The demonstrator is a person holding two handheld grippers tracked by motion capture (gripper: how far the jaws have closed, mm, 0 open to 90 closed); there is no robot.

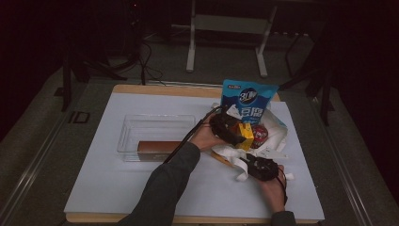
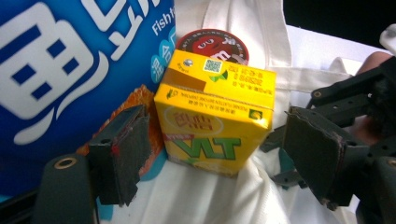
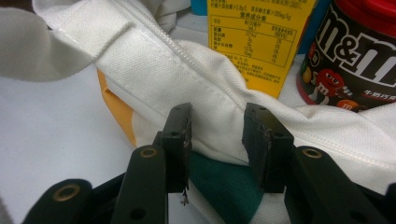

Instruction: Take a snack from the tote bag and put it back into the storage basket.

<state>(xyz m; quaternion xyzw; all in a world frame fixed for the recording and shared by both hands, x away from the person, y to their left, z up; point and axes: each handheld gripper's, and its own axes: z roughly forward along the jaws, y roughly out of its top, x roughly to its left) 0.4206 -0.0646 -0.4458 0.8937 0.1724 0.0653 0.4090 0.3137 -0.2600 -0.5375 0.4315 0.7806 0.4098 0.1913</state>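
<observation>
yellow drink carton (image 2: pixel 212 119) stands upright in the white cloth bag (image 1: pixel 270 136), near the table's far right corner.

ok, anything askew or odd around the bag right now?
Yes. The yellow carton lies on the white bag with its print upside down in the left gripper view, between the left gripper's open jaws. The bag is rumpled. The right gripper pinches a fold of its edge.

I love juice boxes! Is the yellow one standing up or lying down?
Standing up. The yellow cardboard drink carton rests on its base on the white cloth bag, its top face showing.
</observation>
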